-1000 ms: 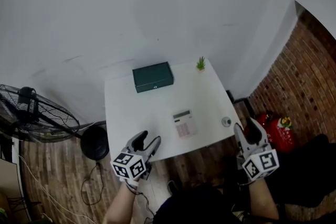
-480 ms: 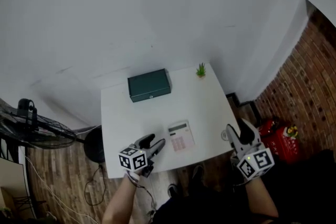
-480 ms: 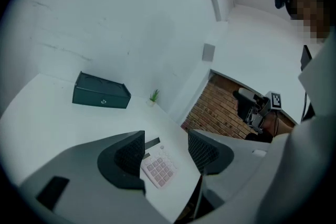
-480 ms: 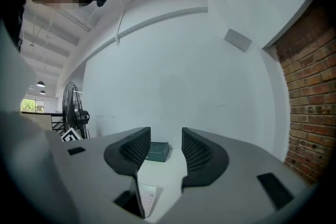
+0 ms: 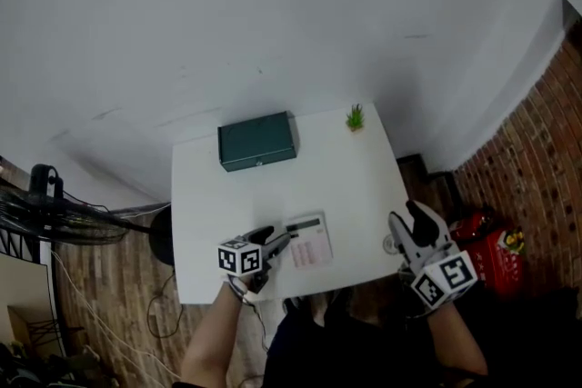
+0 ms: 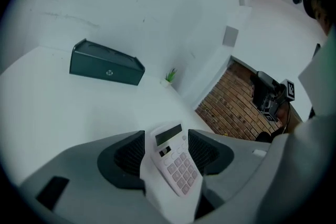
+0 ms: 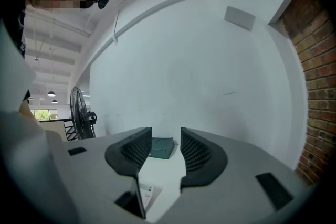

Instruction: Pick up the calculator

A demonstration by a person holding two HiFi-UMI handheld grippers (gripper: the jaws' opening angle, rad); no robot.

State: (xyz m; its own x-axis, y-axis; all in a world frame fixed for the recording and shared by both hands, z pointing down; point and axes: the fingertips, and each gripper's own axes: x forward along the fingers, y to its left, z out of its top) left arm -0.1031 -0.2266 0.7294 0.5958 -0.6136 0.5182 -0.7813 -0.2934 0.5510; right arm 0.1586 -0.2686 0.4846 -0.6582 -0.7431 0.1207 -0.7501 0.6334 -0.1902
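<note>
A: Which tongs sit nearer the calculator [image 5: 309, 243]?
B: My left tongs [image 5: 275, 243], wide open and empty. It lies by the tabletop's [image 5: 346, 168] front edge, just ahead between the jaws, lengthwise along them. My right tongs [image 5: 406, 221], closing on nothing, hang at the right edge.

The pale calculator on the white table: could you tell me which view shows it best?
The left gripper view: the pale rectangular calculator lies close, display and keys clear. The head view shows it small; the right gripper view catches only a corner.

White walls [image 5: 273, 14], brick [image 5: 541, 141] at right — wood floor [image 5: 100, 304] (fan [image 5: 55, 218] nearby)
</note>
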